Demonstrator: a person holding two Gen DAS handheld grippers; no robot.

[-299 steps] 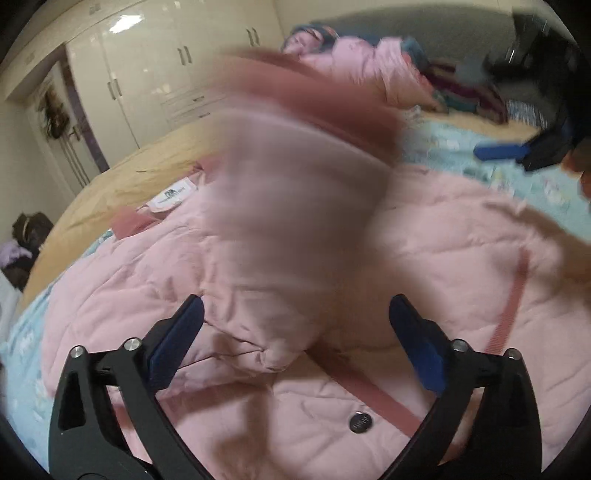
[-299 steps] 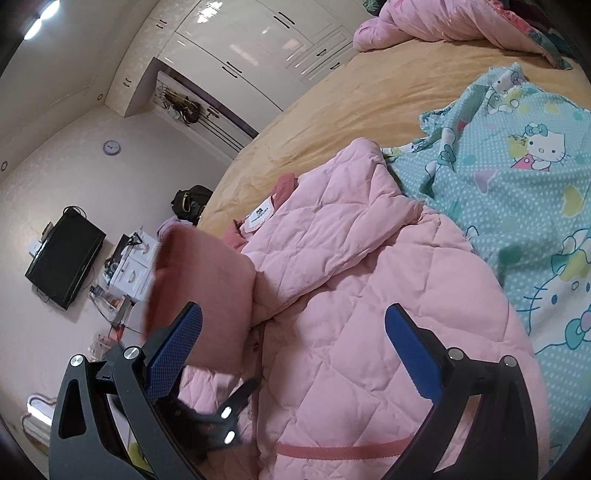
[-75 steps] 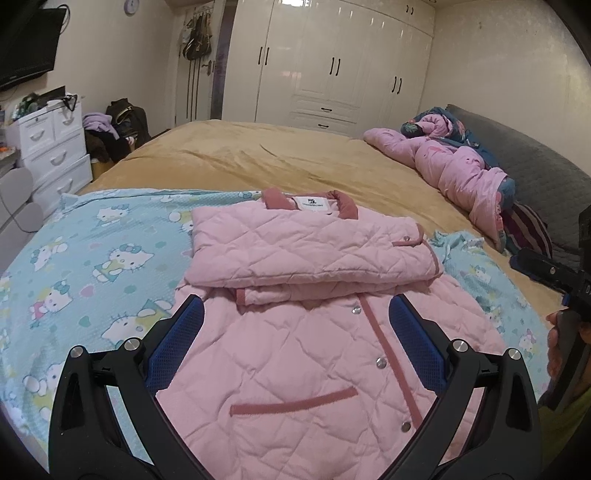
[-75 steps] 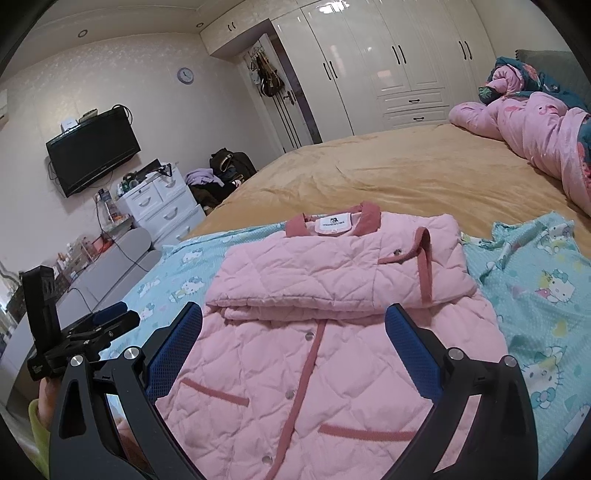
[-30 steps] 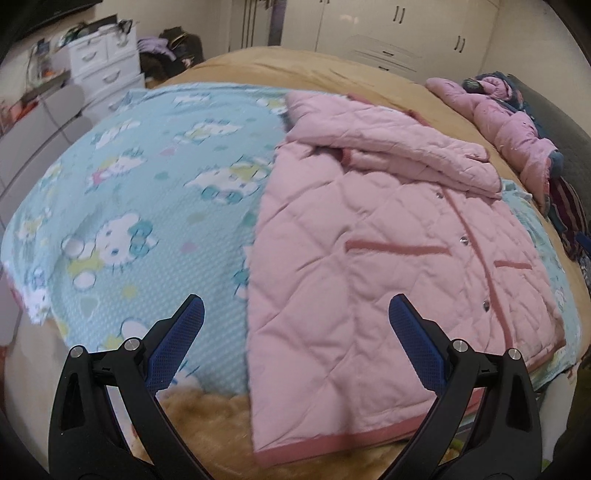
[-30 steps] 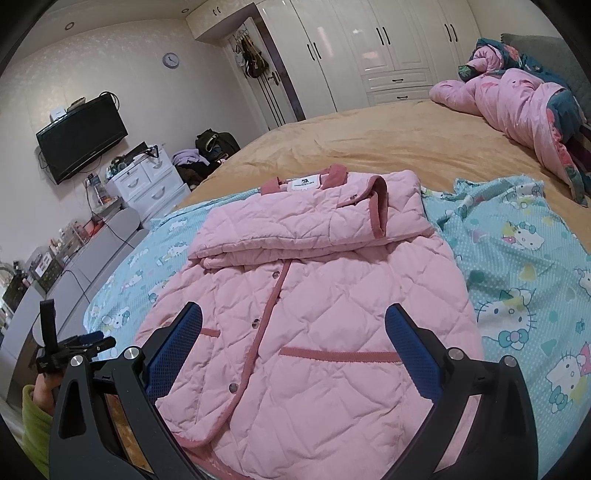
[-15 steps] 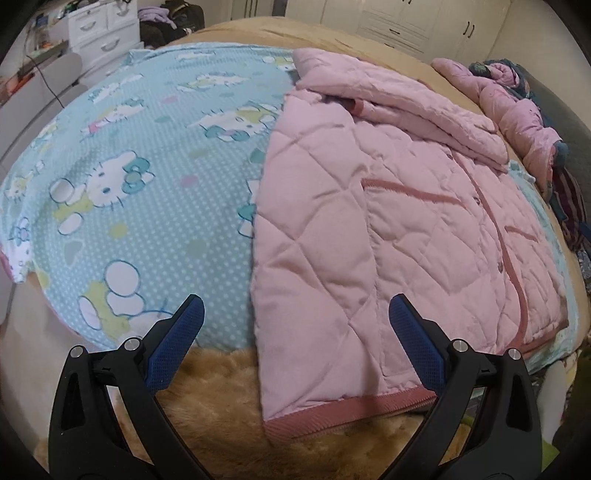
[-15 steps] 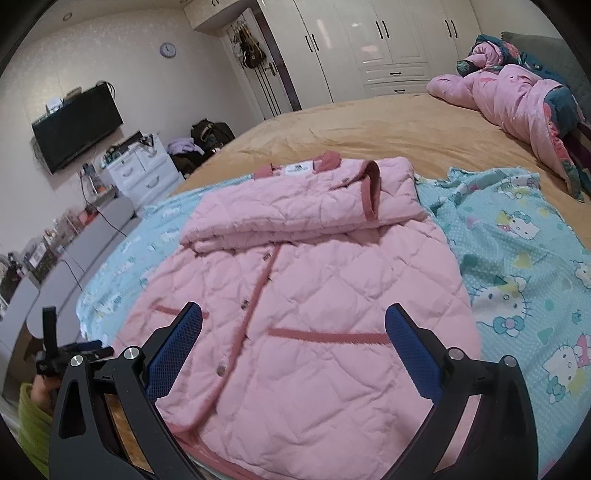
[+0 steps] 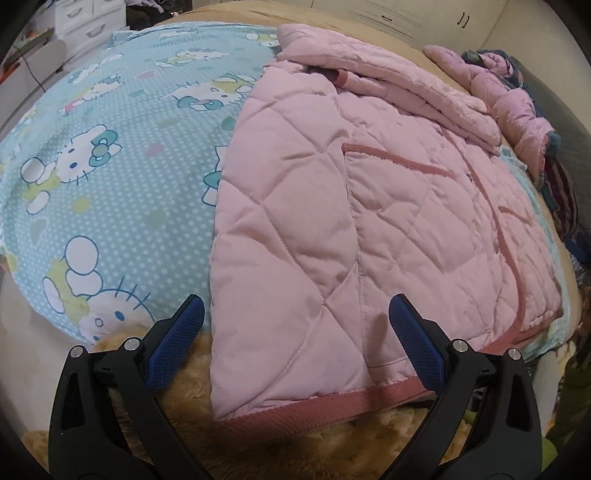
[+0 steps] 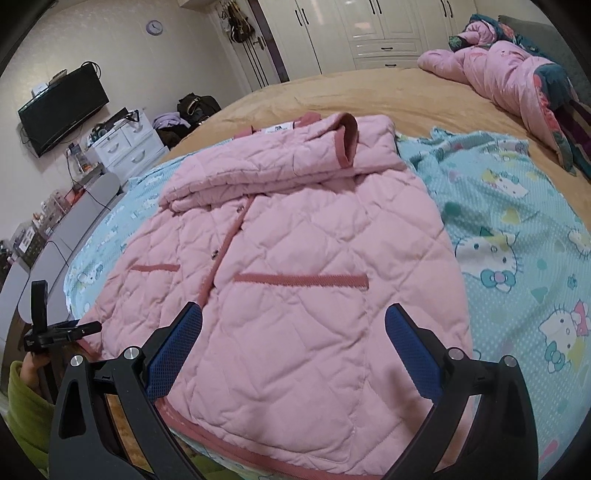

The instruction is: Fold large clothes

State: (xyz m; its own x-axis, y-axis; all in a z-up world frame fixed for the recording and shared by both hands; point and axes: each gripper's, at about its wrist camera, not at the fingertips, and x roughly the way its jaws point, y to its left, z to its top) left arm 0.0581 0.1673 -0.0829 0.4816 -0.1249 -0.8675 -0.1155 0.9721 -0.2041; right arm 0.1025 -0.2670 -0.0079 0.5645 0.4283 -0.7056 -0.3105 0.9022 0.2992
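Observation:
A pink quilted jacket lies front up on a blue Hello Kitty sheet, with both sleeves folded across its chest. In the left wrist view the jacket fills the middle, its dark pink hem at the bed's near edge. My left gripper is open just above the hem's left corner. My right gripper is open above the hem's right part. The left gripper also shows at the lower left of the right wrist view.
A tan bedspread covers the far bed. A crumpled pink duvet lies at the back right. White wardrobes, a white drawer unit and a wall TV stand around the room. A tan fleece hangs under the hem.
Both grippers have moved down and closer to the jacket's hem. The left one now hangs right over the hem's left corner. Both stay open.

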